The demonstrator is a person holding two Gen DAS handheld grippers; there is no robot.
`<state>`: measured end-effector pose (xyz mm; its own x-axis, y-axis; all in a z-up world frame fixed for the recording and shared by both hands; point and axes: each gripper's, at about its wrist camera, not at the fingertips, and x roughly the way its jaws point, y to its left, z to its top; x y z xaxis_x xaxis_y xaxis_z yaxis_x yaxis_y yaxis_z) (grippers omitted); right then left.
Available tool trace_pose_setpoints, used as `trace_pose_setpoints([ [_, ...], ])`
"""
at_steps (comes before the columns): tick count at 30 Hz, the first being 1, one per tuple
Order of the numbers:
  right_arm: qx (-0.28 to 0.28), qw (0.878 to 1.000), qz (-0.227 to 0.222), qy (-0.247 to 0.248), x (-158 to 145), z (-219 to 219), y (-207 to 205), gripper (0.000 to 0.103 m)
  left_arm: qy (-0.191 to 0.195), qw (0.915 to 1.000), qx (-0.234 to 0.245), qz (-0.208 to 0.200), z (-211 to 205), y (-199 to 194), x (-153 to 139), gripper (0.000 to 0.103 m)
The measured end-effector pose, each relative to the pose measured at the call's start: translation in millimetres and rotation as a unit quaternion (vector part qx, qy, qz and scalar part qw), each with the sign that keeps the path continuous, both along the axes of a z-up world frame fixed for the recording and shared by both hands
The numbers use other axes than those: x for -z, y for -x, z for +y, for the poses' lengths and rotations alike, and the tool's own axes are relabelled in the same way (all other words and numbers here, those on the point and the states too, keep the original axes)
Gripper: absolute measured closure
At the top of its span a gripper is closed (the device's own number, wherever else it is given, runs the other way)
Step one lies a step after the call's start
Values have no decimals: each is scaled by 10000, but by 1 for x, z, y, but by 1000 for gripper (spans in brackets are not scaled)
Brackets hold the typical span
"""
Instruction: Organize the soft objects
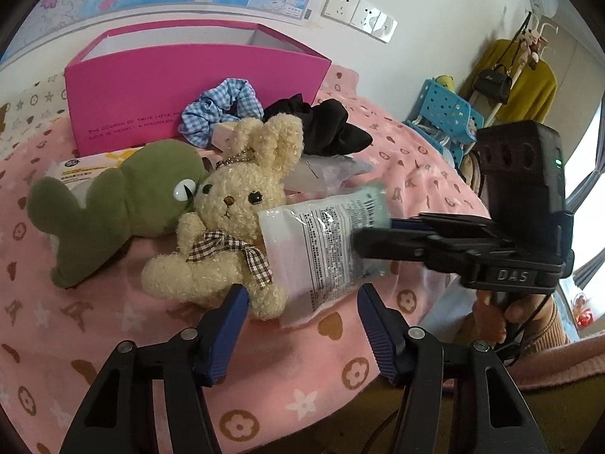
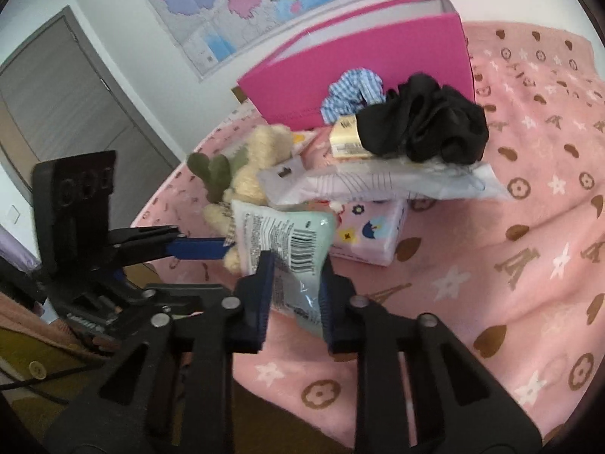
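On a bed spread with a pink patterned blanket (image 1: 340, 378), a person works with two hand-held grippers. The right gripper (image 2: 295, 302) has its blue pads pinched on the end of a flat plastic packet (image 2: 287, 242), pale green with a barcode and small print. The packet sticks out ahead of its fingers, lifted off the blanket. It looks light, thin and floppy, and its glossy film is likely slippery, so a grip well in from the edge, as here, seems safer than one at a corner.

The left gripper (image 1: 302, 325) holds nothing; its jaws stand wide apart, low over the blanket. Just ahead of its left finger lies a cream plush rabbit (image 1: 230, 234) with a checked bow, touching a green plush frog (image 1: 124, 204) further to the left. Both look soft and squashy; the rabbit's body would give the firmest hold.

Beyond the toys, further ahead of both grippers, stands an open pink box (image 1: 189, 79). A blue gingham scrunchie (image 1: 223, 109) and a black scrunchie (image 1: 325, 125) lie at its front, the black one resting on other plastic packets.
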<state>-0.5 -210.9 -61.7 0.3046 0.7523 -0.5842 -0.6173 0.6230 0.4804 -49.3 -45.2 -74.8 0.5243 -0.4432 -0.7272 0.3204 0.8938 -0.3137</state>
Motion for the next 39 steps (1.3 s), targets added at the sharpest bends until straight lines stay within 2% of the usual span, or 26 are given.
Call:
trace_pose_setpoints([
  [4, -150, 9997, -172, -116, -10, -5, 6, 87, 31, 9999, -51, -107, 2, 0, -7, 42],
  [9, -224, 9982, -423, -350, -33, -12, 11, 88, 114, 9995, 67, -277, 3, -1, -16, 42],
  [14, -347, 9957, -605, -615, -56, -14, 8, 88, 595, 9969, 416, -302, 1, -9, -27, 37],
  [18, -387, 9937, -821, -660, -75, -8, -6, 88, 663, 9952, 469, -555, 1, -17, -48, 38],
  [22, -274, 9920, -1078, -589, -95, -1, -30, 88, 559, 9944, 312, -836, 8, -38, -75, 44],
  [25, -138, 9911, -1186, -591, -109, 3, -57, 88, 471, 9934, 217, -1027, 14, -60, -93, 44],
  [28, 40, 9914, -1172, -580, -117, 7, -88, 88, 332, 9933, 115, -1099, 17, -90, -105, 45],
  [32, 232, 9927, -1092, -465, -120, 11, -125, 88, 227, 9946, 23, -1012, 19, -131, -109, 47],
  [34, 288, 9933, -1046, -390, -118, 14, -141, 89, 302, 9955, 71, -900, 18, -150, -108, 49],
  [39, 516, 9943, -927, -83, -104, 22, -177, 94, 304, 9967, 3, -750, 16, -186, -105, 49],
])
